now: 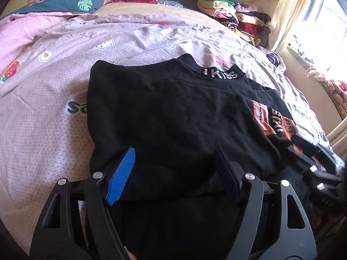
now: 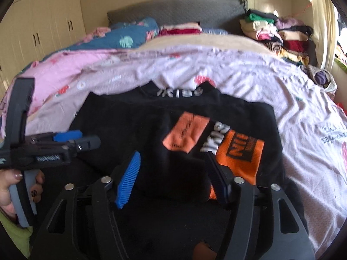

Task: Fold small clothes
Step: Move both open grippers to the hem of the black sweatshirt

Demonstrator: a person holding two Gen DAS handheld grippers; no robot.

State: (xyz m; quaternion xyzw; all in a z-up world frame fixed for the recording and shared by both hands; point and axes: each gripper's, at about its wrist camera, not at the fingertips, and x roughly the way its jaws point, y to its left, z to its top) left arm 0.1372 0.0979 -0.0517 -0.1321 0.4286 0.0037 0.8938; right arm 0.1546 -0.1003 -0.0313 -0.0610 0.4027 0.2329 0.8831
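Observation:
A black top [image 1: 173, 112] with white collar lettering and orange patches lies partly folded on the bed. It also shows in the right wrist view [image 2: 138, 119]. My left gripper [image 1: 175, 162] is open, its jaws spread over the near edge of the top, holding nothing. My right gripper [image 2: 173, 169] is open too, its jaws spread over the folded sleeve with the orange patches [image 2: 236, 151]. The left gripper also shows at the left of the right wrist view [image 2: 71, 140], held in a hand. The right gripper shows at the right edge of the left wrist view [image 1: 310, 158].
The bed is covered by a pink patterned quilt [image 1: 54, 86]. A stack of folded clothes [image 1: 236, 15] stands at the far right by the curtain and window. A blue leaf-print blanket [image 1: 71, 0] lies at the head. Wardrobes [image 2: 43, 26] stand far left.

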